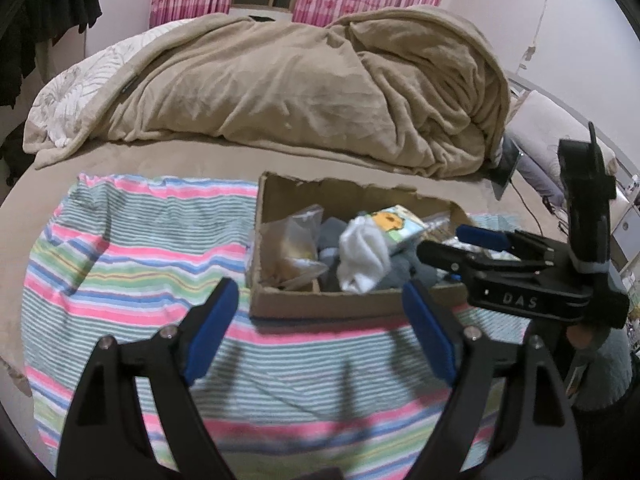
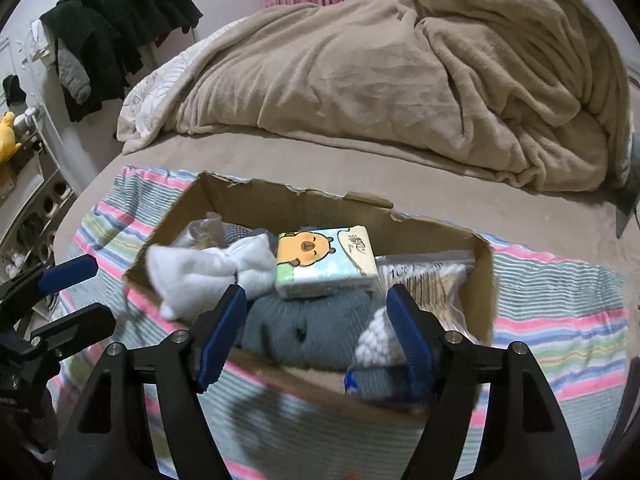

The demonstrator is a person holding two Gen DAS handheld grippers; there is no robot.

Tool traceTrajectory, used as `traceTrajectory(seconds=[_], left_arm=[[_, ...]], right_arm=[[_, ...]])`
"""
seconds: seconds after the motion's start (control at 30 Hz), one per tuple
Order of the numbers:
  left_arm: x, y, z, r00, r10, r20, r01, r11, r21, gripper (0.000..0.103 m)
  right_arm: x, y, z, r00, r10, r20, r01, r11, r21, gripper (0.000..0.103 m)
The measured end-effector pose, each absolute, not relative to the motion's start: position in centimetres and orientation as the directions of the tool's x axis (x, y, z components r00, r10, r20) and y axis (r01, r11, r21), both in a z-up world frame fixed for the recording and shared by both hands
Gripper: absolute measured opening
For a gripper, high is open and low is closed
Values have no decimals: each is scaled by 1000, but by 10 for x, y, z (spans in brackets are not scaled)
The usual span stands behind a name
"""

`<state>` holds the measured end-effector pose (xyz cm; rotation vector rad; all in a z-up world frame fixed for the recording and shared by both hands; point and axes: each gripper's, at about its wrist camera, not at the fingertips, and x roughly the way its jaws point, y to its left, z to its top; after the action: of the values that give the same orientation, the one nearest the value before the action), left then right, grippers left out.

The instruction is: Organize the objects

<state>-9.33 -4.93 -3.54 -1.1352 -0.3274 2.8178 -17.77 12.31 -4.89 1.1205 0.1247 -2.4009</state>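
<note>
A torn cardboard box (image 1: 332,303) (image 2: 486,276) sits on a striped cloth (image 1: 120,256) (image 2: 560,312) on the bed. It holds a tissue pack with a cartoon animal (image 2: 324,264) (image 1: 396,222), a white sock (image 2: 208,272) (image 1: 362,258), a grey knitted item (image 2: 312,332), a clear bag (image 1: 290,248) and a bag of sticks (image 2: 424,284). My left gripper (image 1: 320,336) is open and empty, just in front of the box. My right gripper (image 2: 316,332) is open above the box's near edge, over the grey knit. It also shows in the left wrist view (image 1: 456,244).
A bunched beige blanket (image 1: 320,88) (image 2: 440,80) fills the far half of the bed. Dark clothes (image 2: 112,32) hang at the left wall. A tablet with a cable (image 1: 508,164) lies at the bed's right side. Shelves (image 2: 36,184) stand left of the bed.
</note>
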Motion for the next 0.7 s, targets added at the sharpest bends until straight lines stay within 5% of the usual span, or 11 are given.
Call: traceTrajectory(seconds=[0.7], left_arm=[[-23, -31, -13, -736, 134, -664, -1, -980, -197, 85]], right_arm=[[-89, 155, -19, -587, -394, -707, 444, -887, 127, 76]])
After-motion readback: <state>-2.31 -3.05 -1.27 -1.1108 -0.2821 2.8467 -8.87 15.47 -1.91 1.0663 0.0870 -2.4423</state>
